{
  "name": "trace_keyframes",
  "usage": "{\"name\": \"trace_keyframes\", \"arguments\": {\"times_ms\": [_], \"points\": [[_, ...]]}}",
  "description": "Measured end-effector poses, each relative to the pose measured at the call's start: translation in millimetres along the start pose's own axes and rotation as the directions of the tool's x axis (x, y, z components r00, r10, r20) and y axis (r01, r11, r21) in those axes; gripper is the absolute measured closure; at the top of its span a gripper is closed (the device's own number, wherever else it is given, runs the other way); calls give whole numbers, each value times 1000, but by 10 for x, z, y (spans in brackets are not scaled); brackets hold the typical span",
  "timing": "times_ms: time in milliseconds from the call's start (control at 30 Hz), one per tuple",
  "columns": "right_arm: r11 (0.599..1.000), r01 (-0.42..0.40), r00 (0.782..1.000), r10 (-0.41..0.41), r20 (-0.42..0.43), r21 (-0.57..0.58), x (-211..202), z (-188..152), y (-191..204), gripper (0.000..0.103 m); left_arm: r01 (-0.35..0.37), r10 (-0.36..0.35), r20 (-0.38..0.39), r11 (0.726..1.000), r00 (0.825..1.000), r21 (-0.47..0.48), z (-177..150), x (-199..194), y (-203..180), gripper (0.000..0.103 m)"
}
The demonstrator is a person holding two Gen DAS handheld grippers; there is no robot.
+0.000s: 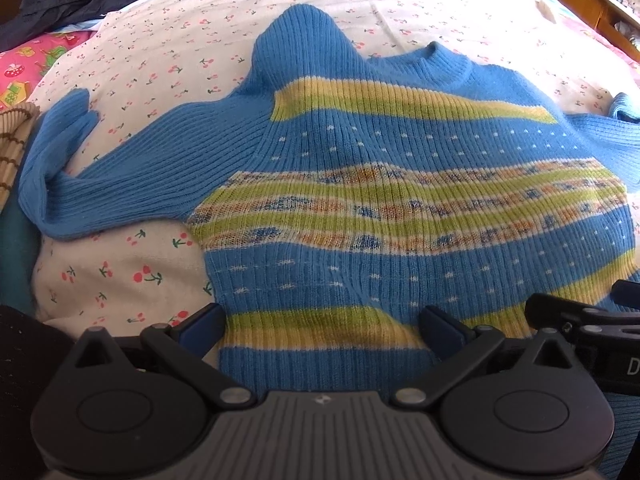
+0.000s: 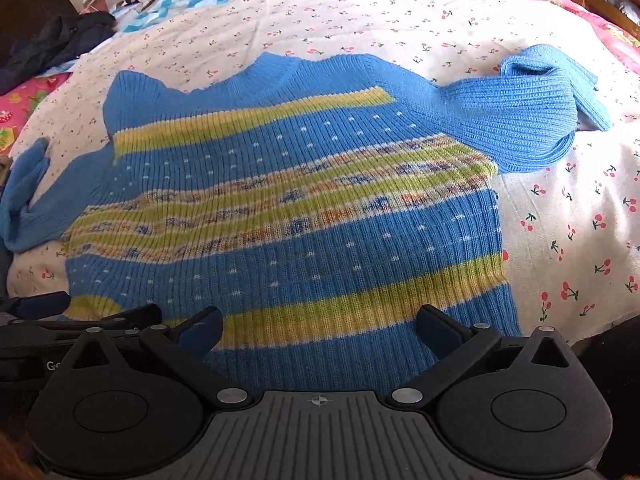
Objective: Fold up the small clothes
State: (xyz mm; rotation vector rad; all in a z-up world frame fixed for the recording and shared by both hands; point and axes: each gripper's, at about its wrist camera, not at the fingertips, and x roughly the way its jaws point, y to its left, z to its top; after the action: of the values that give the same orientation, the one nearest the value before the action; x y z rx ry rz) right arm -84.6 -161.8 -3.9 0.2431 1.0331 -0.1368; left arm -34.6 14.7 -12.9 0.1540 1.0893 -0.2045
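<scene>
Because a fold needs the garment flat first, the blue ribbed knit sweater with yellow-green stripes and patterned bands [image 1: 400,216] lies spread face-up across the cherry-print white bedsheet [image 1: 160,60], hem at the near edge of the bed, collar toward the far edge. Its left sleeve [image 1: 104,176] trails toward the bed's left edge. The left gripper [image 1: 322,330] sits wide open over the hem's left part, holding nothing. The right gripper [image 2: 320,330], equally spread and empty, straddles the hem's right part. The right sleeve [image 2: 532,116] lies doubled back near the right edge.
</scene>
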Motion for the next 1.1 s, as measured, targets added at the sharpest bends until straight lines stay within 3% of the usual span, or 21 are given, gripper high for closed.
{"name": "trace_keyframes", "arguments": {"times_ms": [700, 1100], "points": [[998, 36, 994, -32, 102, -43, -129, 32, 36, 0, -20, 20, 94, 1000, 995, 5, 28, -148, 8, 0], [996, 61, 993, -55, 103, -58, -136, 29, 44, 0, -25, 23, 80, 1000, 997, 19, 10, -152, -6, 0]]}}
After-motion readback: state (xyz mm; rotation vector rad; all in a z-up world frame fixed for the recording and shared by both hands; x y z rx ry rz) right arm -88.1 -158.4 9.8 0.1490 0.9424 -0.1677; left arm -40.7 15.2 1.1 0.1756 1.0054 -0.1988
